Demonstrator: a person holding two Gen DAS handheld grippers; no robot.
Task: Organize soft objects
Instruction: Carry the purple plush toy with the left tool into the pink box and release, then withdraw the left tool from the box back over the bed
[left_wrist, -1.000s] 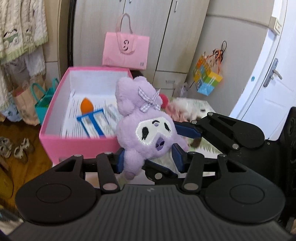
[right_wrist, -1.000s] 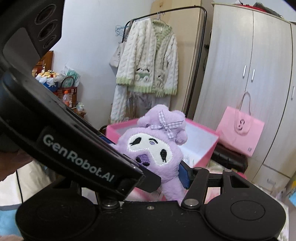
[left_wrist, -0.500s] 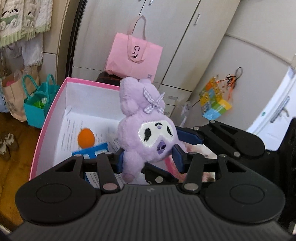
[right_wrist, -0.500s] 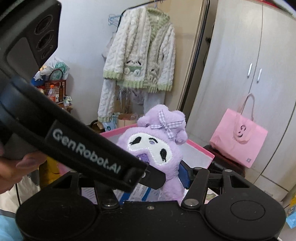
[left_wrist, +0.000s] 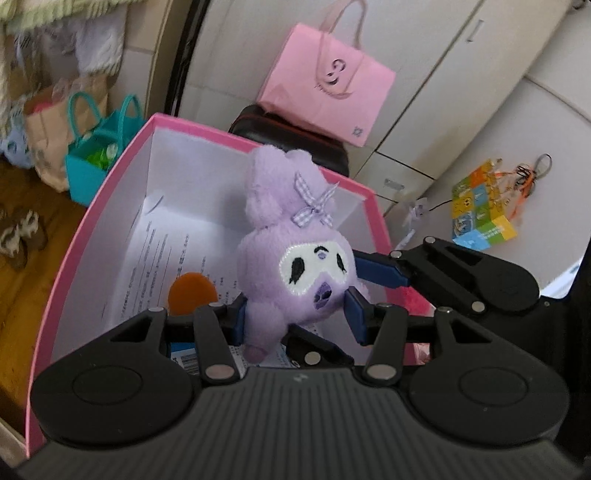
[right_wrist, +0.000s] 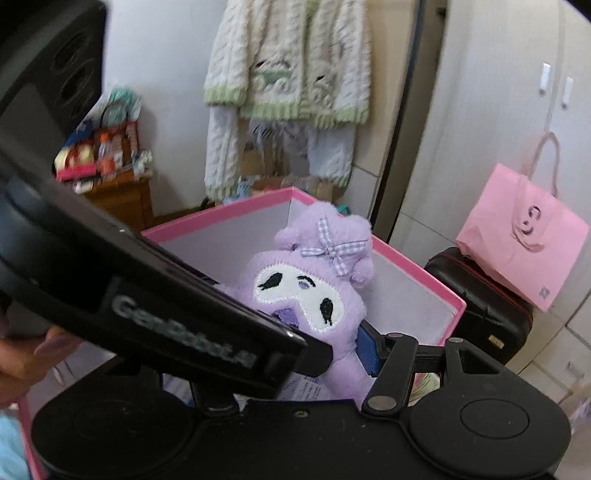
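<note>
A purple plush toy (left_wrist: 295, 273) with a white face and a checked bow hangs over the open pink box (left_wrist: 110, 184). My left gripper (left_wrist: 295, 319) is shut on its lower body, one blue pad on each side. My right gripper (right_wrist: 303, 339) grips the same plush (right_wrist: 306, 291). Its right pad presses the toy's side, and its left finger is hidden under the left gripper's black body. In the left wrist view a blue pad of the right gripper (left_wrist: 380, 273) touches the plush's cheek. Printed papers, an orange ball (left_wrist: 192, 291) and a blue-and-white packet (left_wrist: 184, 356) lie in the box.
A pink paper bag (left_wrist: 325, 81) rests on a black case (left_wrist: 291, 136) by the wardrobe behind the box. A teal bag (left_wrist: 99, 147) and slippers (left_wrist: 18, 236) are on the wooden floor at left. A knitted cardigan (right_wrist: 288, 62) hangs behind. A hand (right_wrist: 22, 354) holds the left gripper.
Both grippers have carried the plush together from beside the pink box to over its open top. The box now looks closer and lies under the toy. The left wrist view has rolled.
</note>
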